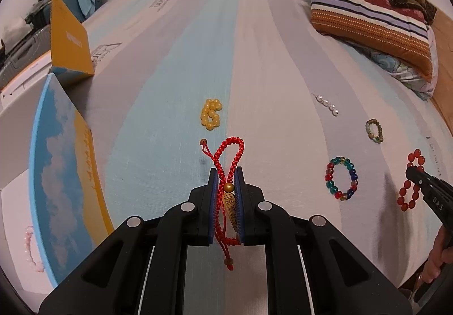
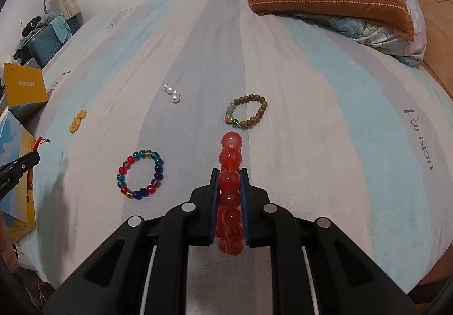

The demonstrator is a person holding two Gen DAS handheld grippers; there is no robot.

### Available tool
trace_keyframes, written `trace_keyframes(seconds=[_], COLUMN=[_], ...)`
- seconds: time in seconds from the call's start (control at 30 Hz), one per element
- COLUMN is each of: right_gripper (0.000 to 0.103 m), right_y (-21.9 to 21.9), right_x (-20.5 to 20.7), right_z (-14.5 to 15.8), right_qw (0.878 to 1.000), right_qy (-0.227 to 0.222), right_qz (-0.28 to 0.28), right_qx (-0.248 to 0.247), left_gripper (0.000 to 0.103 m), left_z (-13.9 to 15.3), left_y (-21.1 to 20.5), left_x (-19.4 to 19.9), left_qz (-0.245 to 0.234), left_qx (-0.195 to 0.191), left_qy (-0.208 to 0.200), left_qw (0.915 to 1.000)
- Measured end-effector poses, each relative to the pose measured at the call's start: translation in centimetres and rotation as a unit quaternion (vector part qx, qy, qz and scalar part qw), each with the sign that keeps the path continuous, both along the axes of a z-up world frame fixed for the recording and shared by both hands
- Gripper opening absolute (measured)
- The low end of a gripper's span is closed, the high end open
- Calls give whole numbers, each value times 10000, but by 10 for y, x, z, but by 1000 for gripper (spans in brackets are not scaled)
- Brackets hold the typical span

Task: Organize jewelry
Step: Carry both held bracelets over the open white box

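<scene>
We find the left hand-held gripper closed on a red cord bracelet. Its braided loop stands out past the fingertips, its gold bead and charm sit between the blue pads, and its tails hang below. The bracelet is clear of the bed.

The right hand-held gripper is closed on a red bead bracelet. The beads run in a line between the pads, several of them beyond the tips. From the left wrist view this gripper shows at the right edge, with the bead loops hanging on both sides of its fingers.

Lying loose on the striped bedsheet we note:
- a yellow bead bracelet, ahead of the left gripper;
- a short string of pearls, farther back;
- a brown bead bracelet with some green beads, just ahead of the right gripper;
- a multicolour bead bracelet, between the two grippers.

An open box printed with sky and yellow stands at the left edge of the bed; a pink bracelet lies inside it. Folded bedding is stacked at the far right.
</scene>
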State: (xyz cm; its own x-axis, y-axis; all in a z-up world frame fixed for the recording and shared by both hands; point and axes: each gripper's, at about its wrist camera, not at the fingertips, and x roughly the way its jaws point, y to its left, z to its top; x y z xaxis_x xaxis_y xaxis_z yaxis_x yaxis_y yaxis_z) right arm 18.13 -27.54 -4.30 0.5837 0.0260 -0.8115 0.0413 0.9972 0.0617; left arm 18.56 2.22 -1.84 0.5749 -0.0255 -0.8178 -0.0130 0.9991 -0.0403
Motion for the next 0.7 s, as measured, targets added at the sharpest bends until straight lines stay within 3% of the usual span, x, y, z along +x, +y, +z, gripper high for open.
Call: trace_keyframes(seconds=[0.7], right_gripper=[13], right_y=[28], right_x=[12], right_z=[40], right_qw=[9998], right_qy=[-163], right_qz=[48], right_qx=[-66], left_gripper=[11], left_z=[49], left_y=[7], left_x=[-13], left_qz=[-2], left_qx=[139], left_qy=[-262], left_qw=[9996])
